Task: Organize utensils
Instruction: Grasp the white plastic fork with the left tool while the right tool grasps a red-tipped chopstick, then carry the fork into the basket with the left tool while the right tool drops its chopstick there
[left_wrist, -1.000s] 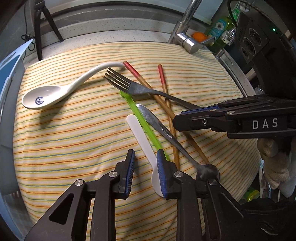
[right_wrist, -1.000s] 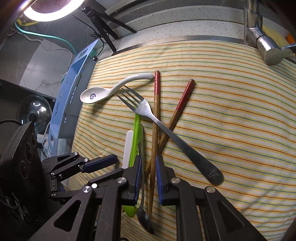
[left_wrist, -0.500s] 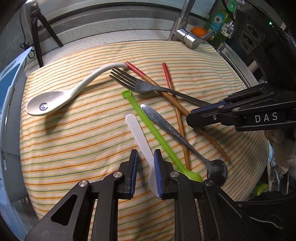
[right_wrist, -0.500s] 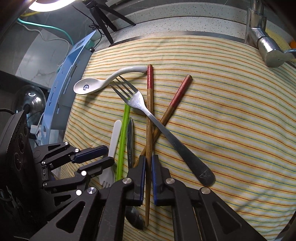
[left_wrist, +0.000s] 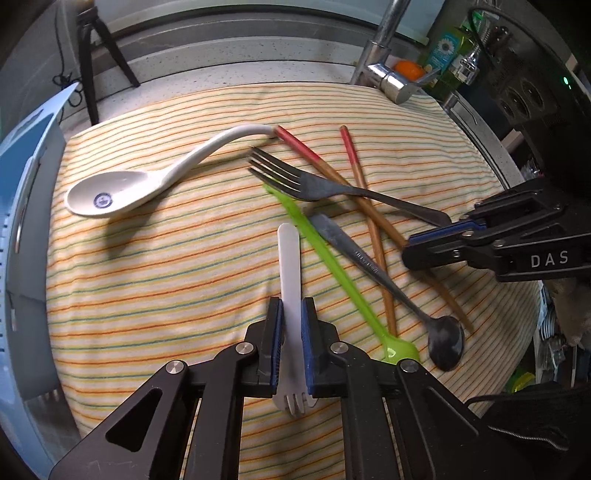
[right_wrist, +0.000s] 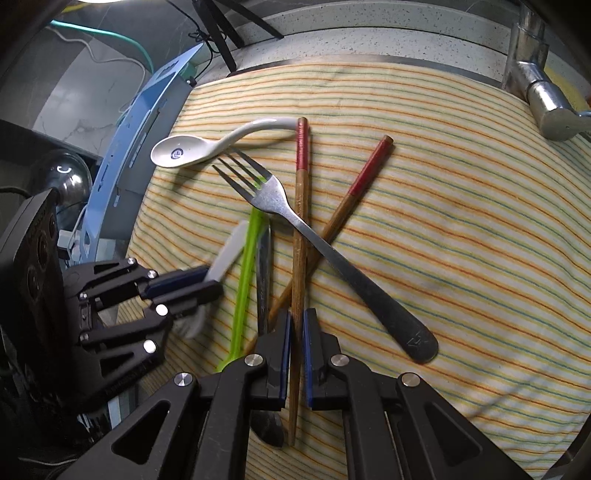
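Left hand-held gripper (left_wrist: 291, 341) clamping white plastic fork (left_wrist: 290, 273), right hand-held gripper (right_wrist: 297, 354) pinching chopstick (right_wrist: 300, 236), striped cloth (right_wrist: 461, 229)

Both wrist views overlook the same striped cloth (left_wrist: 155, 258) closely.

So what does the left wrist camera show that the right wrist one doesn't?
Left only: the white fork's tines behind the left gripper, and bottles by the tap.
Right only: the right gripper closed on a chopstick, and a metal pot lid.
Both: ceramic spoon, metal fork, green spoon, striped cloth.
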